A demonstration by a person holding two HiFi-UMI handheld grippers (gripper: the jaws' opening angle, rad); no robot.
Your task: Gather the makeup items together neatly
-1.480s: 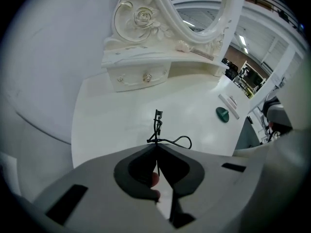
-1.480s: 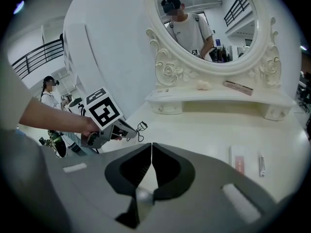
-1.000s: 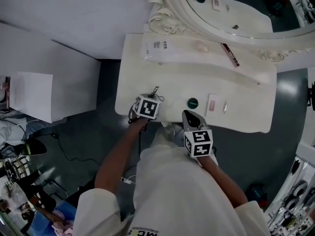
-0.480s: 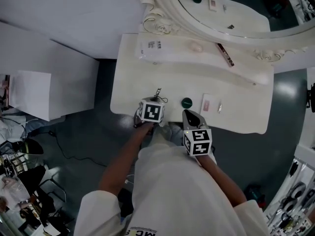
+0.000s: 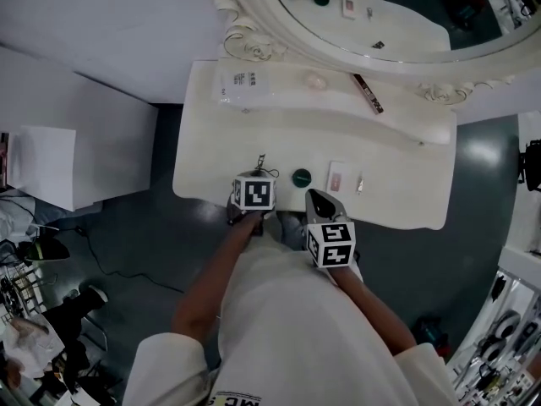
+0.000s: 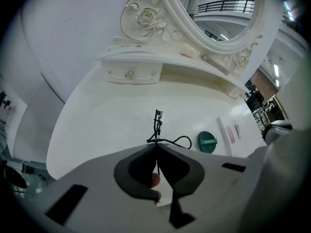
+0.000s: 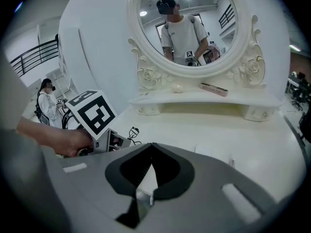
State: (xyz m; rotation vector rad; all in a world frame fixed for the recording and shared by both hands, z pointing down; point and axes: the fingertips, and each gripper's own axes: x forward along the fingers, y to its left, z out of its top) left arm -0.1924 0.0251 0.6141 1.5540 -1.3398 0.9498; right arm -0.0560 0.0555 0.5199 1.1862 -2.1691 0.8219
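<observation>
Up close, the left gripper view shows the left claw (image 6: 156,146) pinched shut on the handle of the black wire eyelash curler (image 6: 158,123), which lies on the white tabletop (image 6: 97,125) near the round green compact (image 6: 207,142); only the right gripper view shows the right claw (image 7: 151,148) closed on nothing

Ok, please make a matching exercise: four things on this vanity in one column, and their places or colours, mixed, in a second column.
Things: 1 eyelash curler; 2 round compact; 3 white packet; 4 long pink box.
Places: a left end of the shelf under the mirror; b green, on the lower tabletop; c gripped in the left gripper; d on the shelf, right of the pale oval item.
Pairs: 1c, 2b, 3a, 4d.
</observation>
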